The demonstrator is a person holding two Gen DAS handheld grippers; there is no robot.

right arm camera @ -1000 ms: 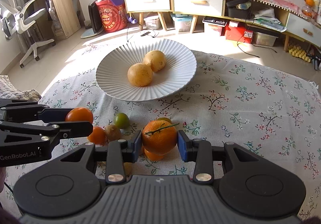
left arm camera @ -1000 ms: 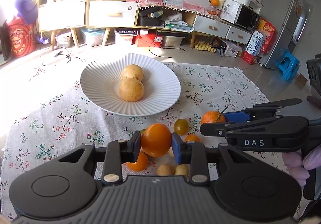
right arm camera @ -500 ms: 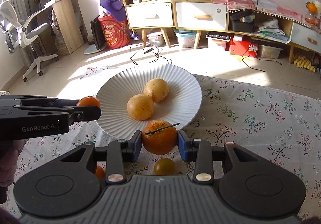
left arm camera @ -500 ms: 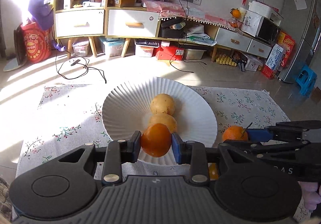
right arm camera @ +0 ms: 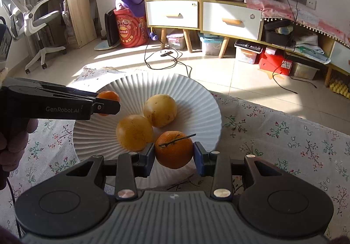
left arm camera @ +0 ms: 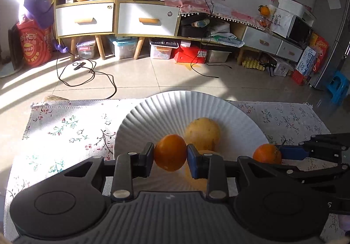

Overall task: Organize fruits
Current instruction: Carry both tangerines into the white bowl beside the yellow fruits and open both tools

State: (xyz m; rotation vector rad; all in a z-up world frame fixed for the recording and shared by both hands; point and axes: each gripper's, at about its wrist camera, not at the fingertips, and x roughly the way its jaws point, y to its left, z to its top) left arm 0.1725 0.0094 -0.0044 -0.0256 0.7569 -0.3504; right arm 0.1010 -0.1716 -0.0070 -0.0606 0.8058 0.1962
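Left wrist view shows the left gripper (left arm camera: pixel 170 153) clamped on a smooth orange fruit (left arm camera: pixel 170 152), its fingers (left arm camera: pixel 147 156) pressing the fruit from both sides above the white ribbed plate (left arm camera: pixel 166 112). Beyond it, toward 12 o'clock, a yellow fruit (left arm camera: pixel 202 132) lies in the plate's middle, and a second yellow fruit (left arm camera: pixel 192 169) is partly hidden behind the blue finger pad. At 3 o'clock the right gripper (left arm camera: pixel 284 153) reaches in from the side with a stemmed tangerine (left arm camera: pixel 266 153) at its tip, over the plate's right rim. The plate sits on a floral tablecloth (left arm camera: pixel 72 130) covering the counter.

Right wrist view shows the right gripper (right arm camera: pixel 174 153) closed on the stemmed tangerine (right arm camera: pixel 174 149), a thin twig lying across its top, held over the near part of the plate (right arm camera: pixel 196 99). The two yellow fruits rest touching each other in the plate: one (right arm camera: pixel 134 132) at 11 o'clock from the tangerine and just beside the left finger, the other (right arm camera: pixel 160 110) farther back at 12 o'clock. At 9 o'clock the left gripper (right arm camera: pixel 107 102) enters from the side, holding the orange fruit (right arm camera: pixel 108 96) over the plate's left rim. Whether either held fruit touches the plate cannot be told.
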